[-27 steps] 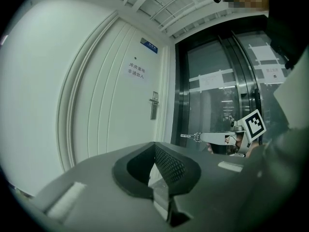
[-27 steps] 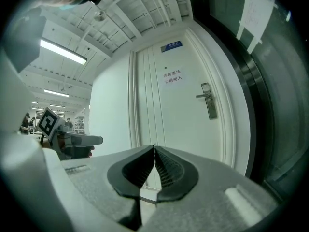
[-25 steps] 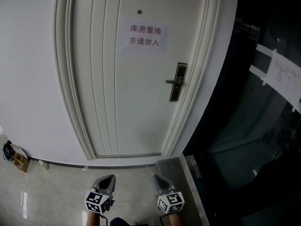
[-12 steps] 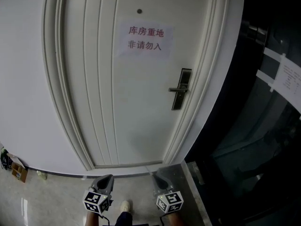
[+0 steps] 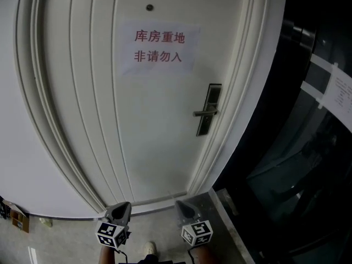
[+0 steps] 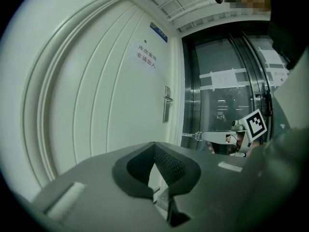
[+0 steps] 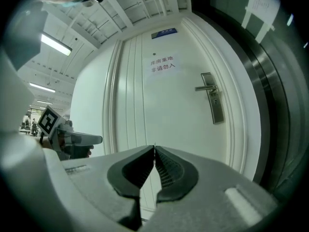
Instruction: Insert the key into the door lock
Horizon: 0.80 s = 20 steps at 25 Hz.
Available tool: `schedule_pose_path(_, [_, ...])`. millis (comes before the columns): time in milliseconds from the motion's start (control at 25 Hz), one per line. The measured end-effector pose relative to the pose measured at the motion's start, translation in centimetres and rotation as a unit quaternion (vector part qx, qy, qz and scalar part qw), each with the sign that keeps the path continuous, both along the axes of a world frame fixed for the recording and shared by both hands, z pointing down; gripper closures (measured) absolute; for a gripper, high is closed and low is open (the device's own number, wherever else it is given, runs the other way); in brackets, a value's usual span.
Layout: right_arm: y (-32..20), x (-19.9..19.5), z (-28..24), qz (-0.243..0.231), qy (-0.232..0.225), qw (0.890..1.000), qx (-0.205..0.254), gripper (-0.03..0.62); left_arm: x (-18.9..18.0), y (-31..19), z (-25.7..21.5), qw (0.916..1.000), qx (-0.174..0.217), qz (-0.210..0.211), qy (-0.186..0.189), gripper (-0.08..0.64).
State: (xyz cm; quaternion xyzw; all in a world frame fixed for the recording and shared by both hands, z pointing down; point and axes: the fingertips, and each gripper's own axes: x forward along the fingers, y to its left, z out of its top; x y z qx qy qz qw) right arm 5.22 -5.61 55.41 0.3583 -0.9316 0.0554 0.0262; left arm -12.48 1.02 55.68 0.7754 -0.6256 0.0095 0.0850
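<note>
The white door [image 5: 110, 120] carries a metal lock plate with a lever handle [image 5: 208, 110] at its right edge; the same plate shows as the lock plate [image 6: 166, 104] and lock plate [image 7: 215, 103] in the gripper views. My right gripper [image 5: 180, 204] is low, well short of the door, shut on a small metal key [image 6: 196, 136] that sticks out of its tip. In its own view the right gripper [image 7: 154, 146] has its jaws together and points at the door left of the lock. My left gripper [image 5: 122, 205] is beside it, shut and empty, as is the left gripper [image 6: 154, 144].
A paper sign [image 5: 158, 47] with red print hangs on the door under a peephole [image 5: 149, 7]. Dark glass doors [image 5: 308, 158] with taped papers [image 5: 341, 92] stand right of the door frame. A small box [image 5: 19, 220] lies by the wall at lower left.
The door has grown larger in the head view as both grippers travelled toward it, side by side. Both sets of jaws stayed as they were.
</note>
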Motion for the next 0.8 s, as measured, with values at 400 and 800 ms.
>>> schedule_pose_path(400, [-7.0,1.5,-0.8,0.085,-0.005,0.996,0.008,0.581,0.2,-9.4,-0.6,0.9967,0.008,0.081,-0.004,0.558])
schedule_pose_path(800, [-10.8,4.8,-1.6,0.169,0.004,0.985,0.036,0.581,2.3,-15.3,-0.6,0.9872,0.013,0.158,-0.013,0.558])
